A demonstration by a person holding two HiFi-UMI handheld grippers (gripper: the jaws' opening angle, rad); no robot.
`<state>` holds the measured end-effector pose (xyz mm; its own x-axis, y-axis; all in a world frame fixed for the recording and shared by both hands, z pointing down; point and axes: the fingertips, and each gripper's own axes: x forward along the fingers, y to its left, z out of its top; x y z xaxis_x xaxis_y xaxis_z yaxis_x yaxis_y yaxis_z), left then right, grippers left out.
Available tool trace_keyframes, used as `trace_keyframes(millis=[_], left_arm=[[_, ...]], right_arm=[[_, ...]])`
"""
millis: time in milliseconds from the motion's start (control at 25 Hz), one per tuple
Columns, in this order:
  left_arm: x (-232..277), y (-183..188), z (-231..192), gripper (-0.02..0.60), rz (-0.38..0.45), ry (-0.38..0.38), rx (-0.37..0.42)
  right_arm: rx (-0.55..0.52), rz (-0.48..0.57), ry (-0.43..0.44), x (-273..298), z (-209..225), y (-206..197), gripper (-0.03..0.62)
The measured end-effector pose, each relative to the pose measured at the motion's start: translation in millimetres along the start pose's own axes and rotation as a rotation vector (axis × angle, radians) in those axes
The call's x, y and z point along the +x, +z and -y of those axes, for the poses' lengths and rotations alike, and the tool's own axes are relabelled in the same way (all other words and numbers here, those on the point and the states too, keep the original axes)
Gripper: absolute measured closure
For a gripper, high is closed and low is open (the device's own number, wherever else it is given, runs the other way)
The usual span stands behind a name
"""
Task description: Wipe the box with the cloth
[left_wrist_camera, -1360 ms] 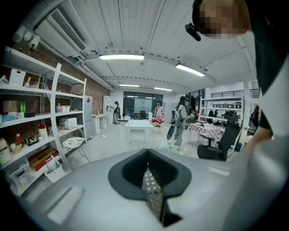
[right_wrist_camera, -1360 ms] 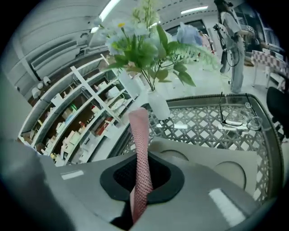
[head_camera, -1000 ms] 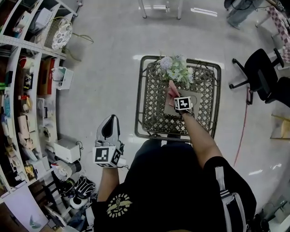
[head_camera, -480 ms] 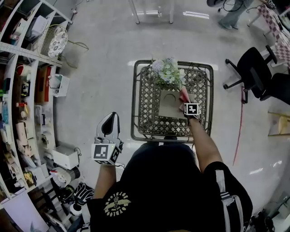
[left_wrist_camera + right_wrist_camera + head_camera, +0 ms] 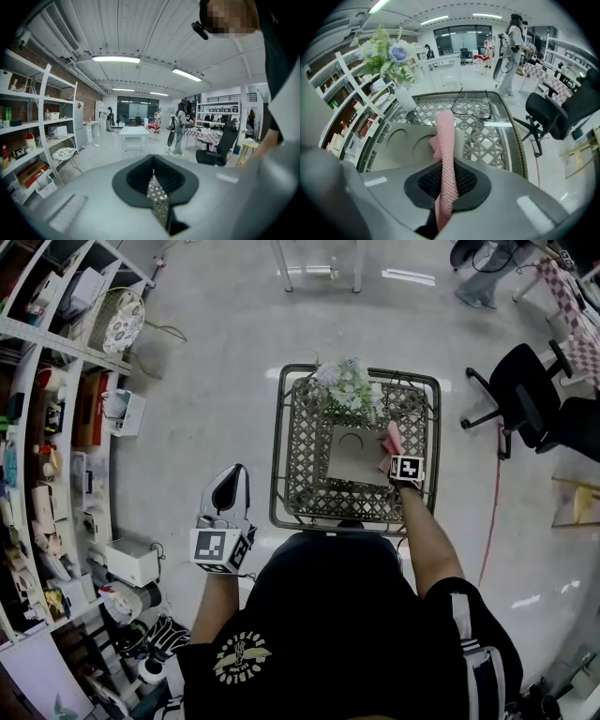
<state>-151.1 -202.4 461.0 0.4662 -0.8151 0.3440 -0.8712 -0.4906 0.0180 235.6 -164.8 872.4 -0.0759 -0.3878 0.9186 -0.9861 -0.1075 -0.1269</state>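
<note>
Grey glossy floor (image 5: 216, 381); lattice table (image 5: 305, 465) bears box (image 5: 352, 451), flowers (image 5: 349, 385); shelving (image 5: 56, 427) left.

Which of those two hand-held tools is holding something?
The right tool: a pink cloth is clamped in it, at the box. The left tool is shut on nothing.

lattice table (image 5: 302, 470) | on it: box (image 5: 349, 456); vase of flowers (image 5: 347, 385); glasses (image 5: 464, 111)
</note>
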Motion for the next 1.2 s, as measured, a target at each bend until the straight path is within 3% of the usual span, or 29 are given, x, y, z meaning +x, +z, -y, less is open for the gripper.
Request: trace_keyframes(millis=[160, 320, 480, 640, 840, 1200], left_arm=[[-6.1, 2.3, -11.3, 0.581, 0.011, 0.002, -0.008], [-22.4, -2.3, -23.6, 0.581, 0.011, 0.026, -0.020], [-30.1, -6.4, -26.6, 0.581, 0.001, 0.043, -0.021], [-38.2, -11.0, -35.9, 0.581, -0.008, 0.066, -0.012], [-45.9, -15.1, -44.7, 0.581, -0.017, 0.080, -0.008], [-32.6, -6.0, -37.0, 0.581, -0.001, 0.038, 0.012]], right_arm=[[-0.014, 0.065, 0.161, -11.3, -66.8, 13.6, 0.577], [-0.075, 0.066, 0.308, -19.0, -137.1, 5.7, 0.577], [-0.108, 0.047, 0.392, -18.0, -178.1, -0.5, 0.577], [-0.151, -0.008, 0.404, -0.3, -200.2, -9.7, 0.577], [-0.234, -0.082, 0.337, 20.7, -198.1, -26.8, 0.577], [-0.188, -0.112, 0.249, 20.1, -145.5, -42.6, 0.577]])
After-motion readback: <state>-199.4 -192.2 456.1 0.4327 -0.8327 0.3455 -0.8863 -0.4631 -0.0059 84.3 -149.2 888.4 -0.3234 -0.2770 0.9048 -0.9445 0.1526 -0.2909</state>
